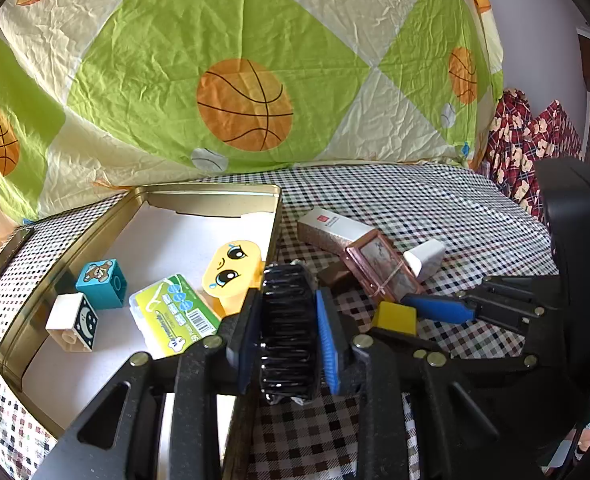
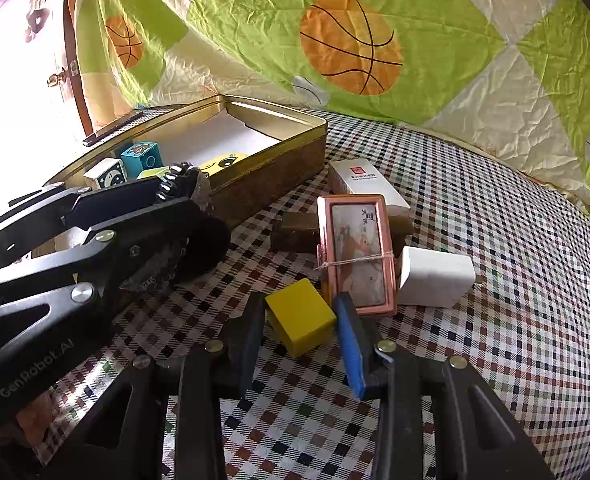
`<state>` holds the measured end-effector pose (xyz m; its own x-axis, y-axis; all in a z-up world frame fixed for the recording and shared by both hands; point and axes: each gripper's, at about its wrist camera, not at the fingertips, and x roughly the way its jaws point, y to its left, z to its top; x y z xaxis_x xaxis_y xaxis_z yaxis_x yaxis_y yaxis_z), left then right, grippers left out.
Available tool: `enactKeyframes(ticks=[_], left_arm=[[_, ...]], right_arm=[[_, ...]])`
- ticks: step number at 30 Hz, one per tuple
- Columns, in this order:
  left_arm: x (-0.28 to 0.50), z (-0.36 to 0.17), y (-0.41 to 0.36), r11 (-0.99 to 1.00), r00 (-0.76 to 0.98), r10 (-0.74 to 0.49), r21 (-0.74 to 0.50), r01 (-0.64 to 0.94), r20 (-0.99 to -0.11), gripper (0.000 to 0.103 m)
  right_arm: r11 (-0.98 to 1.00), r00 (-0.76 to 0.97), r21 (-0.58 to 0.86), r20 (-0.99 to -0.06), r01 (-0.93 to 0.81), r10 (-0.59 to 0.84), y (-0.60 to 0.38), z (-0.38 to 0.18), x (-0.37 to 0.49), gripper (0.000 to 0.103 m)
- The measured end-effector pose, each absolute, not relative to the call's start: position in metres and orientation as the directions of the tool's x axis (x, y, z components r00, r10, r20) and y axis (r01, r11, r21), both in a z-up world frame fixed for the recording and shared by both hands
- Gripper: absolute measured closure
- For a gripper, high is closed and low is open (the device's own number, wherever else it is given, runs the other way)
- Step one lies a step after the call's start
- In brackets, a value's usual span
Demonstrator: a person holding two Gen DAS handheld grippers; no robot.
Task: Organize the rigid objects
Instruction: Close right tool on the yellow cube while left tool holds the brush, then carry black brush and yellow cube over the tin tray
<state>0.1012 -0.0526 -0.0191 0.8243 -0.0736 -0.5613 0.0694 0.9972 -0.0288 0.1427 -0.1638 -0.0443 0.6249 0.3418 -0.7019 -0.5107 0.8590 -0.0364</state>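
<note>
I see a checked tablecloth (image 2: 475,208) under everything, and a green-and-cream quilt with basketballs (image 1: 247,80) hanging behind from nine through two o'clock. A red patterned fabric (image 1: 531,136) sits at three o'clock in the left view.

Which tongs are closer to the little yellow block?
The right tongs. Their two fingers sit on either side of the small yellow cube-shaped block on the checkered cloth. The left tongs are off to its left beside the gold metal tin, clamped on a black ridged hair claw.
</note>
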Motion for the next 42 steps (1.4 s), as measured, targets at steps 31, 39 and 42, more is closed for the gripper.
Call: enactKeyframes(ticks=[31, 39, 42], left_arm=[[0.088, -0.011, -0.057, 0.996, 0.869, -0.081, 0.002, 0.093, -0.488, 0.077], [0.081, -0.009, -0.059, 0.995, 0.886, -0.082, 0.012, 0.098, -0.457, 0.077], [0.079, -0.008, -0.060, 0.995, 0.891, -0.083, 0.018, 0.102, -0.447, 0.077]], right_arm=[[0.889, 0.768, -0.039, -0.521, -0.457, 0.372, -0.187, -0.020, 0.114, 0.065], [0.897, 0.796, -0.040, -0.478, -0.441, 0.370, -0.191, -0.015, 0.108, 0.065], [0.899, 0.803, -0.037, -0.468, -0.436, 0.370, -0.193, -0.014, 0.107, 0.065]])
